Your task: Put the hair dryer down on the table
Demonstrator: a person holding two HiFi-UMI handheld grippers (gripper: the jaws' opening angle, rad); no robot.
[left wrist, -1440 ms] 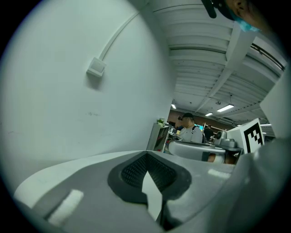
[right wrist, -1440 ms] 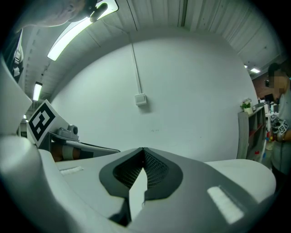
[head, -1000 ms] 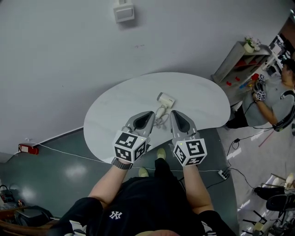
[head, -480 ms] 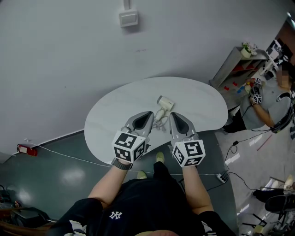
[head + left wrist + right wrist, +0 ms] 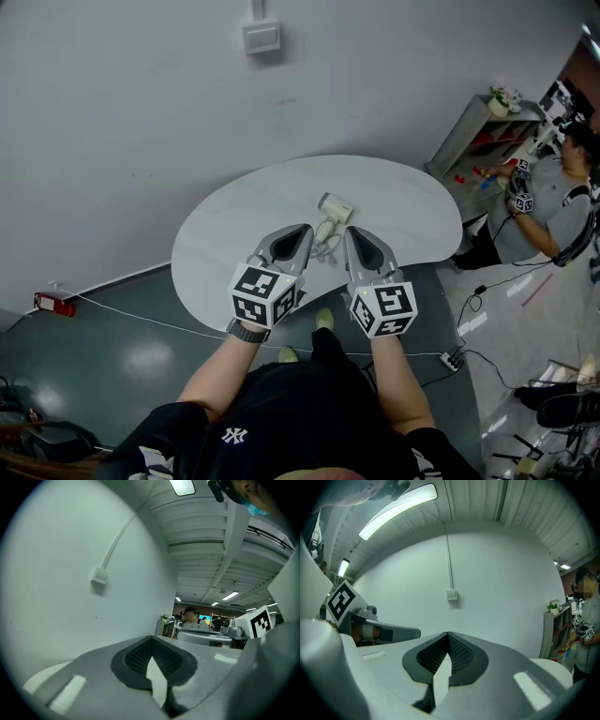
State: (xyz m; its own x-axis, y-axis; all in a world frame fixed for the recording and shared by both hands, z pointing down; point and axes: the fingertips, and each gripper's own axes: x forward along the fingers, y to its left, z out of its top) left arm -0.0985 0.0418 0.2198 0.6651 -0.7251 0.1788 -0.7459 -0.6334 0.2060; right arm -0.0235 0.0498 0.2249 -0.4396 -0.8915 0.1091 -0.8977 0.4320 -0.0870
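Note:
A white hair dryer (image 5: 333,211) lies on the rounded white table (image 5: 234,216), its cord (image 5: 323,247) coiled toward me. My left gripper (image 5: 302,231) hovers just left of the dryer's handle, and my right gripper (image 5: 350,232) hovers just right of it. Neither touches it. In the left gripper view the left gripper (image 5: 152,639) has its jaws meeting at the tip, with nothing between them. The right gripper (image 5: 448,634) looks the same in the right gripper view. Both point up at the wall, so the dryer is out of both gripper views.
A wall box (image 5: 260,36) hangs on the grey wall behind the table. At the right a person (image 5: 553,202) works at a grey shelf (image 5: 478,122). A power strip (image 5: 452,357) and a cable lie on the floor by the table's near edge.
The head view shifted slightly a second ago. Both grippers and the hair dryer have kept their places. The person at the right has moved a little.

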